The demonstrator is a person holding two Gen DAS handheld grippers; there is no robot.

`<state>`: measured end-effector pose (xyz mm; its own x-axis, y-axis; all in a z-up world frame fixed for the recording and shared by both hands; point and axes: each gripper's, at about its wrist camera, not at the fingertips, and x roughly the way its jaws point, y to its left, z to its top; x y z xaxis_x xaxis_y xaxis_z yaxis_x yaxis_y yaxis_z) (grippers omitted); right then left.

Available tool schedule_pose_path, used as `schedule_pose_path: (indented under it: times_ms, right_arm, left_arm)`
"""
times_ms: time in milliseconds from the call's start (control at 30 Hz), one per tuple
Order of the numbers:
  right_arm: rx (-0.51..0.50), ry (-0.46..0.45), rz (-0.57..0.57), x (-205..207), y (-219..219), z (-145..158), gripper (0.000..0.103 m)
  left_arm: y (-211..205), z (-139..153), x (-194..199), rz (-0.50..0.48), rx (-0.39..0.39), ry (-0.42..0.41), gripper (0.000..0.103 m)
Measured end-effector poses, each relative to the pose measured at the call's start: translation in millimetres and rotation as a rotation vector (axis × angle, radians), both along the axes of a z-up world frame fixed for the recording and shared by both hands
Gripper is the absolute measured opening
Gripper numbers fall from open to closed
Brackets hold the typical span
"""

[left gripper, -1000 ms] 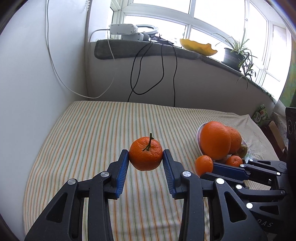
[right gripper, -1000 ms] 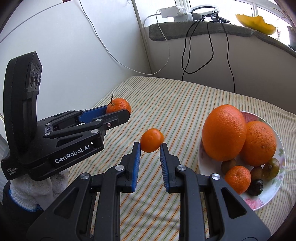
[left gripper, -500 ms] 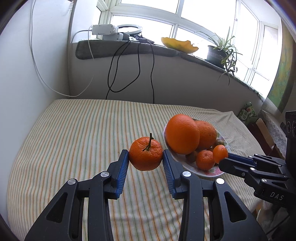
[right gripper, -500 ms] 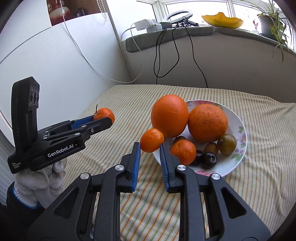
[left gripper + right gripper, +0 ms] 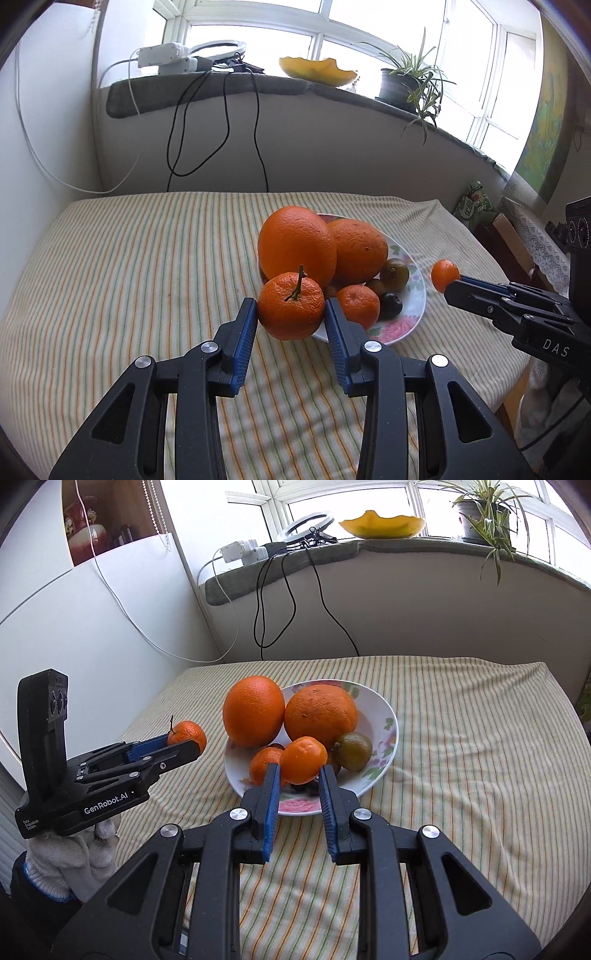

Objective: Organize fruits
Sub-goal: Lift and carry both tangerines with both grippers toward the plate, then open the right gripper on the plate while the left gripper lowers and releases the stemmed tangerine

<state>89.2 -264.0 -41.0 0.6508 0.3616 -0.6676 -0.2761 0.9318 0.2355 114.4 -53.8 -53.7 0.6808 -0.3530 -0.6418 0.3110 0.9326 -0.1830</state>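
My left gripper [image 5: 291, 314] is shut on a stemmed mandarin [image 5: 290, 311], held in the air just left of a flowered white plate [image 5: 402, 325]. It shows in the right wrist view too [image 5: 186, 734]. My right gripper [image 5: 295, 775] is shut on a small smooth mandarin [image 5: 303, 759], held over the plate's near rim [image 5: 391, 723]. The plate holds two big oranges [image 5: 253, 711] [image 5: 320, 713], a small mandarin [image 5: 263, 768], a green-brown fruit [image 5: 352, 750] and dark small fruits.
The plate stands on a striped cloth [image 5: 461, 757] over the table. A white wall [image 5: 92, 627] is on the left. A sill behind carries cables [image 5: 277, 602], a power strip, a yellow dish [image 5: 380, 522] and a potted plant [image 5: 484, 509].
Both grippers have swung toward the plate with their mandarins. The right one now sits over the plate's near rim; the left one has come up close to its left side.
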Motion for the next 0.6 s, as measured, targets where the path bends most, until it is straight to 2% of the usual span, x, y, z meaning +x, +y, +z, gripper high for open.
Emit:
schedule_pose_path:
  times_ms: [100, 167, 600]
  right_arm:
    - [-0.001, 0.001, -0.012, 2, -7, -3, 0.022]
    - [-0.004, 0.002, -0.019, 3, -11, -4, 0.015]
    - [0.015, 0.023, -0.036, 15, -28, -18, 0.015]
  left_arm:
    - [-10, 1, 2, -0.018, 0.004, 0.001, 0.036]
    - [-16, 1, 2, -0.028, 0.006, -0.001, 0.036]
    - [-58, -2, 6, -0.097, 0.04, -0.001, 0.036]
